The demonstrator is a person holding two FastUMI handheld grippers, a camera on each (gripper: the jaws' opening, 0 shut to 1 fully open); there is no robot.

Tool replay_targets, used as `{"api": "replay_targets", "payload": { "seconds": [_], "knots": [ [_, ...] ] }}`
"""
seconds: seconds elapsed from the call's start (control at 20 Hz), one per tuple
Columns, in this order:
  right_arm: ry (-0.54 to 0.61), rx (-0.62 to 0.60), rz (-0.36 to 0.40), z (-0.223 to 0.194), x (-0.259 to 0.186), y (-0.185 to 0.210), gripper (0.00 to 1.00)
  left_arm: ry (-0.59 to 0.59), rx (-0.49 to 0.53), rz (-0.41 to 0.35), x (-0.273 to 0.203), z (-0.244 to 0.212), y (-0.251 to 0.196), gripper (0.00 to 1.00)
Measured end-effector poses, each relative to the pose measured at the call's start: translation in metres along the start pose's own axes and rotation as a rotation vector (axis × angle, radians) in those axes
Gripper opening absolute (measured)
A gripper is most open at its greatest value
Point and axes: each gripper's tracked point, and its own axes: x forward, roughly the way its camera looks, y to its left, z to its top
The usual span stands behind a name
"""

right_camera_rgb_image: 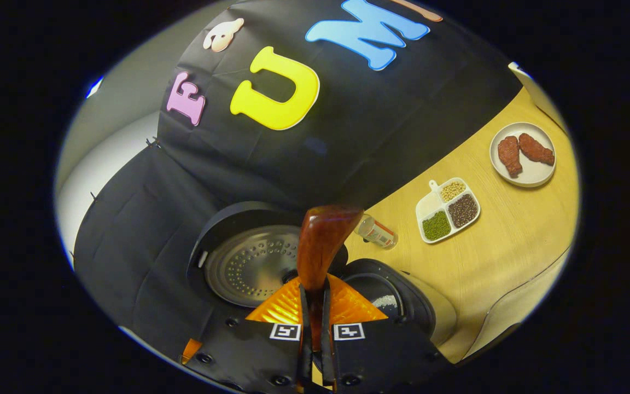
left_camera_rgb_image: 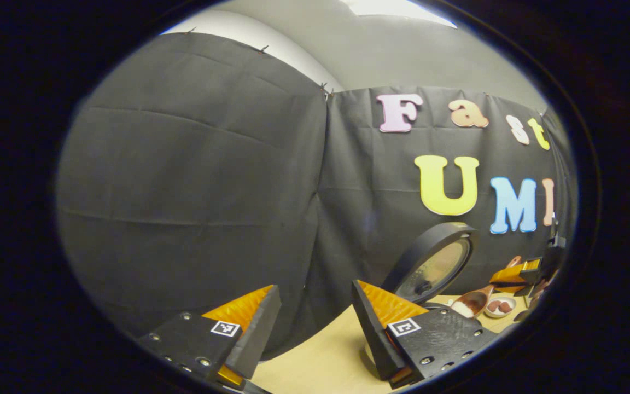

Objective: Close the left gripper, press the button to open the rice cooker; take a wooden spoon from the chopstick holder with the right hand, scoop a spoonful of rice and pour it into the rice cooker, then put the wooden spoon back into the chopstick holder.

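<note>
The rice cooker (right_camera_rgb_image: 430, 312) stands open, its lid (right_camera_rgb_image: 249, 262) tipped up toward the wall. A little white rice (right_camera_rgb_image: 385, 301) lies in its inner pot. My right gripper (right_camera_rgb_image: 313, 290) is shut on the handle of the wooden spoon (right_camera_rgb_image: 323, 241), whose bowl is over the cooker's rim. In the left gripper view the raised lid (left_camera_rgb_image: 432, 262) stands at the right, and the wooden spoon (left_camera_rgb_image: 471, 302) beside it carries white rice, held by the right gripper (left_camera_rgb_image: 509, 273). My left gripper (left_camera_rgb_image: 315, 287) is open over the table, with nothing between its fingers.
On the tan table (right_camera_rgb_image: 512, 246) behind the cooker lies a small jar (right_camera_rgb_image: 378, 232) on its side. Further right are a divided dish of beans and grains (right_camera_rgb_image: 449, 209) and a white plate with two pieces of meat (right_camera_rgb_image: 523, 153). The plate (left_camera_rgb_image: 500, 306) sits past the spoon.
</note>
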Motion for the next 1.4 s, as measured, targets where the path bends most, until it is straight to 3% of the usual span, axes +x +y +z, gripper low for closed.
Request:
{"api": "replay_targets", "payload": {
  "seconds": [0.35, 0.6, 0.65, 0.7, 1.1, 1.4],
  "knots": [
    [0.074, -0.257, -0.054, -0.042, 0.032, -0.020, 0.08, 0.010, 0.021, 0.050, -0.008, -0.007, 0.023, 0.82],
    [0.072, -0.509, -0.092, -0.053, 0.035, -0.031, 0.08, 0.020, 0.026, 0.084, -0.023, -0.008, 0.036, 0.82],
    [0.065, -0.565, -0.092, -0.053, 0.033, -0.029, 0.04, 0.024, 0.023, 0.087, -0.024, -0.008, 0.036, 0.82],
    [0.054, -0.621, -0.087, -0.050, 0.031, -0.026, 0.08, 0.025, 0.020, 0.087, -0.025, -0.010, 0.036, 0.82],
    [-0.072, -1.097, -0.017, -0.045, 0.013, 0.008, 0.05, 0.019, 0.022, 0.055, -0.025, -0.010, 0.019, 0.82],
    [-0.164, -1.466, 0.029, -0.047, 0.002, 0.026, 0.08, 0.001, 0.029, 0.045, -0.029, -0.004, 0.014, 0.82]
  ]
}}
